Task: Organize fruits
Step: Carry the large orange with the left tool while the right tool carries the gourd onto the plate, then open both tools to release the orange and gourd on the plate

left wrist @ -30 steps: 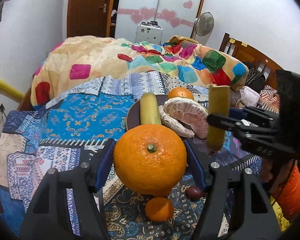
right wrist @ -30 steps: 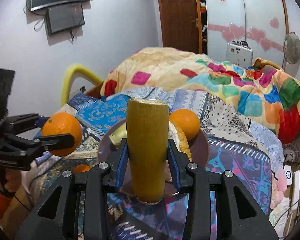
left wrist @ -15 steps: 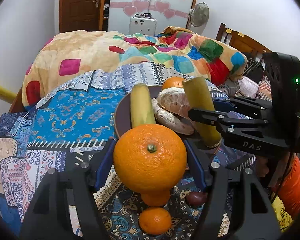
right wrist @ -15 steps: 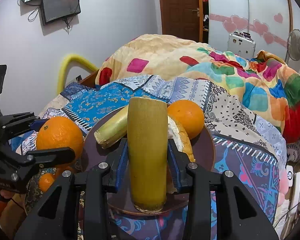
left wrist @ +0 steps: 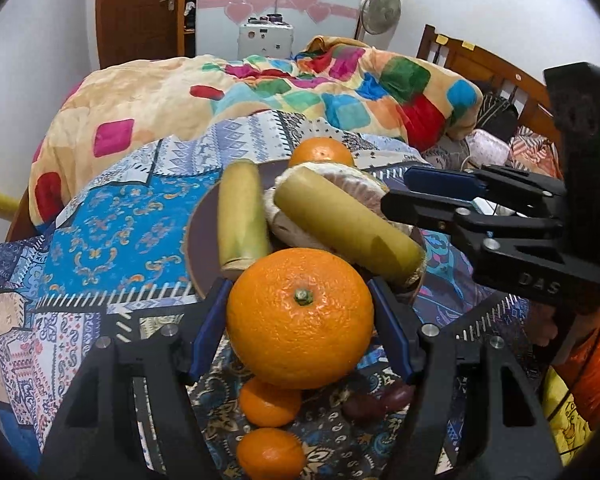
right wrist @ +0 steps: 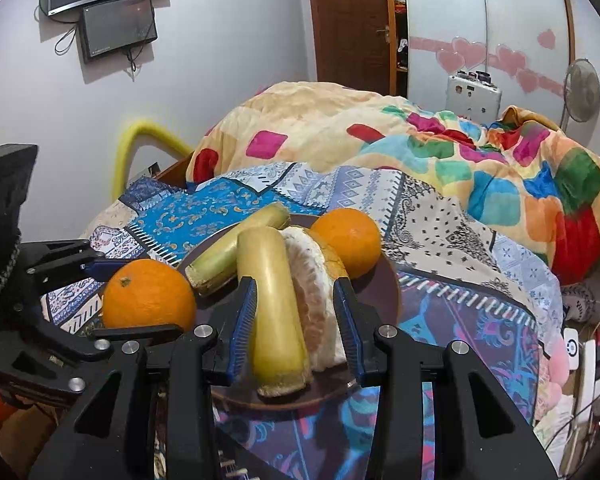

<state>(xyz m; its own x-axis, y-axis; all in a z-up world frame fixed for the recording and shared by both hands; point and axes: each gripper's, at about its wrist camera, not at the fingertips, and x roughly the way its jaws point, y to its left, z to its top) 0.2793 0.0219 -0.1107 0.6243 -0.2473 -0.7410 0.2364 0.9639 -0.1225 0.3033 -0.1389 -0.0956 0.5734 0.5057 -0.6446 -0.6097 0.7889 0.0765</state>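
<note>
My left gripper (left wrist: pixel 300 312) is shut on a large orange (left wrist: pixel 300 312), held just before the near rim of the dark brown plate (left wrist: pixel 198 236). The plate holds a yellow-green stalk piece (left wrist: pixel 240 216), a peeled citrus (left wrist: pixel 340 178), a small orange (left wrist: pixel 322 151) and a second stalk piece (left wrist: pixel 344 222) lying across the citrus. My right gripper (right wrist: pixel 296 312) is open, its jaws apart on either side of that second stalk piece (right wrist: pixel 274 304), which rests on the plate (right wrist: pixel 388 300). The held orange also shows in the right wrist view (right wrist: pixel 148 294).
Two small oranges (left wrist: pixel 270 400) (left wrist: pixel 270 456) and dark grapes (left wrist: pixel 376 400) lie on the patterned cloth below my left gripper. A colourful quilt (left wrist: pixel 300 88) is heaped behind the plate. A wooden headboard (left wrist: pixel 484 60) stands at the right.
My right gripper lowered the upright stalk piece onto the plate, laid it flat against the peeled citrus, and opened. My left gripper with the orange moved closer to the plate.
</note>
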